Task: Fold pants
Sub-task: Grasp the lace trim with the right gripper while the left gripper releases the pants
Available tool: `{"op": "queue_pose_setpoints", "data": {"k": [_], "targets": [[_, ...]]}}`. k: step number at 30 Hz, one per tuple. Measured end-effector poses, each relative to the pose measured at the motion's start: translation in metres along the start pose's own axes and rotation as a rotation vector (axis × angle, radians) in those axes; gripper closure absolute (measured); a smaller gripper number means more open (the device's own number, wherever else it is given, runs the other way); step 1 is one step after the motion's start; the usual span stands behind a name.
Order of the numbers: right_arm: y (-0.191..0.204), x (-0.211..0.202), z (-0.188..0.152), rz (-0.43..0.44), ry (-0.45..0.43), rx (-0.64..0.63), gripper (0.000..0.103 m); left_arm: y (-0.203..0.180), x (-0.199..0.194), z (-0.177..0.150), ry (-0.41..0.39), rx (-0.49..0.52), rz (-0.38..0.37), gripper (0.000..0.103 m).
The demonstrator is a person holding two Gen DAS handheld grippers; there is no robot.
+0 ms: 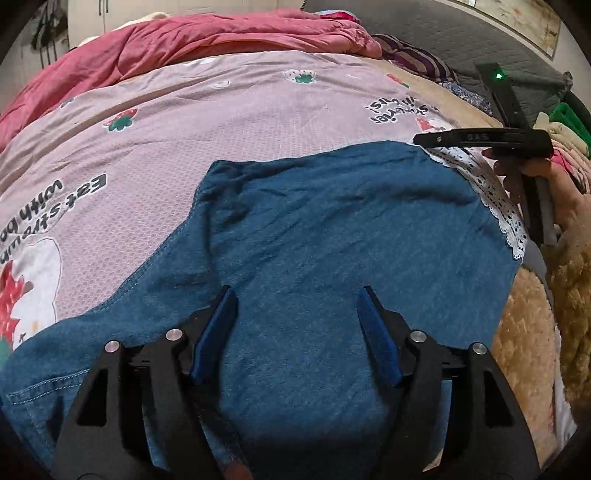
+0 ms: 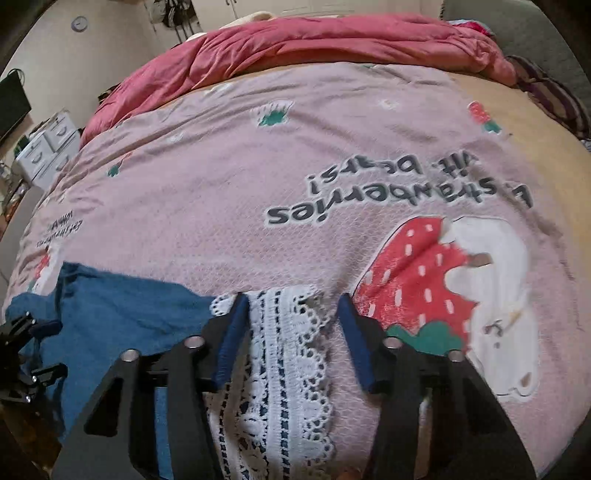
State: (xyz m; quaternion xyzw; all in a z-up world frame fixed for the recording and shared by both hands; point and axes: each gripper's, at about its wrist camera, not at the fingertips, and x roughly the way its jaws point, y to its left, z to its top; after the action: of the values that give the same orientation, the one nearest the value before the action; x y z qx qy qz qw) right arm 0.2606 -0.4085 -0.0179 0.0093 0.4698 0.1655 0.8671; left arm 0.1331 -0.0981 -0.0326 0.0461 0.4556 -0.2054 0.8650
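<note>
Blue denim pants (image 1: 332,229) with a white lace hem (image 1: 491,192) lie spread on the pink strawberry bedspread (image 1: 221,122). My left gripper (image 1: 297,291) is open, its blue-padded fingers just above the denim near the waist end. My right gripper (image 2: 291,299) is open over the lace hem (image 2: 280,354), with the lace lying between its fingers. The blue denim (image 2: 122,306) shows left of it. The right gripper's body (image 1: 480,138) shows at the right in the left wrist view, the left gripper (image 2: 26,350) at the left edge of the right wrist view.
A rumpled red quilt (image 1: 221,40) lies along the far side of the bed. A striped pillow (image 1: 417,55) and grey headboard (image 1: 443,33) are at the far right. A fuzzy tan blanket (image 1: 528,332) lies right of the pants. White drawers (image 2: 48,144) stand beside the bed.
</note>
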Motion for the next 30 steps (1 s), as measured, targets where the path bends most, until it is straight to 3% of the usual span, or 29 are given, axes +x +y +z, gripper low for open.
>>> {"op": "queue_pose_setpoints", "data": {"k": [5, 10, 15, 18, 21, 23, 24, 30], "targets": [[0.026, -0.020, -0.007, -0.092, -0.069, -0.151, 0.084, 0.004, 0.001, 0.002, 0.009, -0.021, -0.017, 0.042], [0.029, -0.039, 0.000, -0.138, -0.155, -0.182, 0.088, 0.005, 0.002, 0.002, 0.014, -0.027, -0.021, 0.042], [0.026, 0.005, -0.002, -0.223, -0.038, -0.219, 0.088, 0.003, 0.002, 0.001, 0.011, -0.022, -0.019, 0.042], [0.025, 0.012, -0.004, -0.232, -0.046, -0.222, 0.087, 0.004, 0.003, 0.000, 0.009, -0.024, -0.022, 0.041], [0.020, 0.011, -0.005, -0.226, -0.056, -0.198, 0.077, 0.005, 0.002, 0.001, 0.009, -0.026, -0.022, 0.041], [0.016, 0.000, -0.007, -0.255, -0.083, -0.177, 0.054, 0.005, -0.001, 0.001, 0.001, -0.036, -0.025, 0.040], [0.015, -0.007, -0.008, -0.261, -0.097, -0.168, 0.051, 0.004, -0.003, 0.001, -0.004, -0.041, -0.028, 0.038], [0.023, -0.086, -0.047, -0.203, -0.249, -0.086, 0.046, 0.000, -0.038, 0.006, -0.095, -0.027, -0.038, 0.031]]}}
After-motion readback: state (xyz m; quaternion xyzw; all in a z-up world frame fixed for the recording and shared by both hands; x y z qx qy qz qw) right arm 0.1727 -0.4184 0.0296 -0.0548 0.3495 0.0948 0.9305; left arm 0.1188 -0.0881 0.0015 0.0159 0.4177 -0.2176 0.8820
